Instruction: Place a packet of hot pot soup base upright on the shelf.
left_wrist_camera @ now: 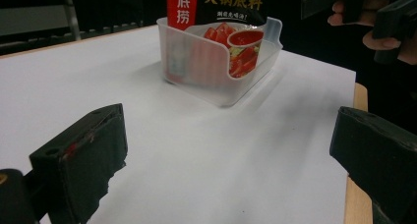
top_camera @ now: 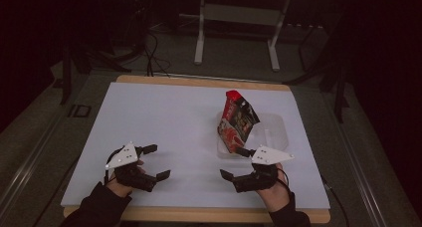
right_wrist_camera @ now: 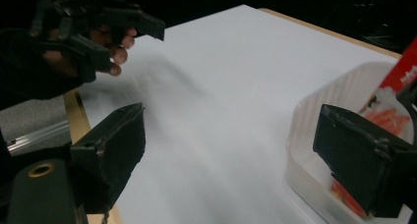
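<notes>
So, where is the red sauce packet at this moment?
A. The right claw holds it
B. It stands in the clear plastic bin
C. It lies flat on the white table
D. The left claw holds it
B: the red sauce packet stands tilted inside the clear plastic bin, and both the left claw and the right claw are open and empty.

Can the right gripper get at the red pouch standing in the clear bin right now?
Probably yes: the right gripper is open beside the clear bin, and the red pouch stands well above its rim with nothing in between.
</notes>
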`<state>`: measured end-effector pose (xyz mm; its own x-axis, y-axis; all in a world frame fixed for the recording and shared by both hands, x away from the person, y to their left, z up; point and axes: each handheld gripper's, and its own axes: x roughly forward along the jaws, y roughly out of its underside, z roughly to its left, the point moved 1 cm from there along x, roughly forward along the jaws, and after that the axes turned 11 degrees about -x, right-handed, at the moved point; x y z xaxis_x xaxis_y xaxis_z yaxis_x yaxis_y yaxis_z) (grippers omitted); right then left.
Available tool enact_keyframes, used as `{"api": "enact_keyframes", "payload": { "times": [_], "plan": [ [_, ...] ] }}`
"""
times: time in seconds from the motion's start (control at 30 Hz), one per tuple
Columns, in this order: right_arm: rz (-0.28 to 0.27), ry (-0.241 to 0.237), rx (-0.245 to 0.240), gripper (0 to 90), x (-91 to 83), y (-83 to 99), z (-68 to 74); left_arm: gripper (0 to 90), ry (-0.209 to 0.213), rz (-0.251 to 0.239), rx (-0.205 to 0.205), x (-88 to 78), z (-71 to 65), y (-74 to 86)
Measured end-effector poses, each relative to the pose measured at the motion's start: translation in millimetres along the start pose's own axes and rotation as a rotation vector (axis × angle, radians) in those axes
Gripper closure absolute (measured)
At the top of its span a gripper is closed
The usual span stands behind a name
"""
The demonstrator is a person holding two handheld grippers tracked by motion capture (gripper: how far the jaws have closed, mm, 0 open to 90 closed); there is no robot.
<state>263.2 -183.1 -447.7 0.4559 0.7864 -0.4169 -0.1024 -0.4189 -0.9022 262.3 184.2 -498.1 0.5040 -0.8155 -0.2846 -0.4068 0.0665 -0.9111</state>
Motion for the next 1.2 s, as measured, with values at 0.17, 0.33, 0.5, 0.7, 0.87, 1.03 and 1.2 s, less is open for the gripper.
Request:
{"api": "enact_keyframes", "payload": {
  "times": [0.17, 0.33, 0.5, 0.7, 0.87, 1.03, 1.2],
  "plan": [
    [0.03, 0.01, -0.016, 12.4, -3.8, 9.1, 1.2, 1.4, 0.003, -0.001, -0.002, 0.3, 0.1, 0.6],
    [0.047, 0.026, -0.018, 12.4, -9.1, 18.5, 0.1, 1.4, 0.0, 0.002, 0.0, 1.1, 0.3, 1.6],
    [0.067, 0.039, -0.012, 12.6, -15.2, 28.4, -0.1, 1.4, 0.004, 0.004, 0.002, 1.4, 0.5, 2.0],
    [0.077, 0.051, -0.005, 12.9, -21.8, 36.3, -1.0, 1.4, 0.008, 0.009, -0.002, 2.4, 0.4, 3.4],
    [0.102, 0.049, 0.0, 13.0, -21.4, 42.0, -3.4, 1.4, 0.013, 0.02, 0.006, 3.3, 0.0, 4.7],
    [0.119, 0.049, -0.015, 13.0, -18.5, 44.1, -4.1, 1.4, 0.016, 0.028, 0.01, 3.5, 0.2, 6.0],
    [0.126, 0.047, -0.016, 13.1, -17.6, 45.0, -4.2, 1.4, 0.021, 0.022, 0.01, 3.8, -1.0, 5.7]
  ]
}}
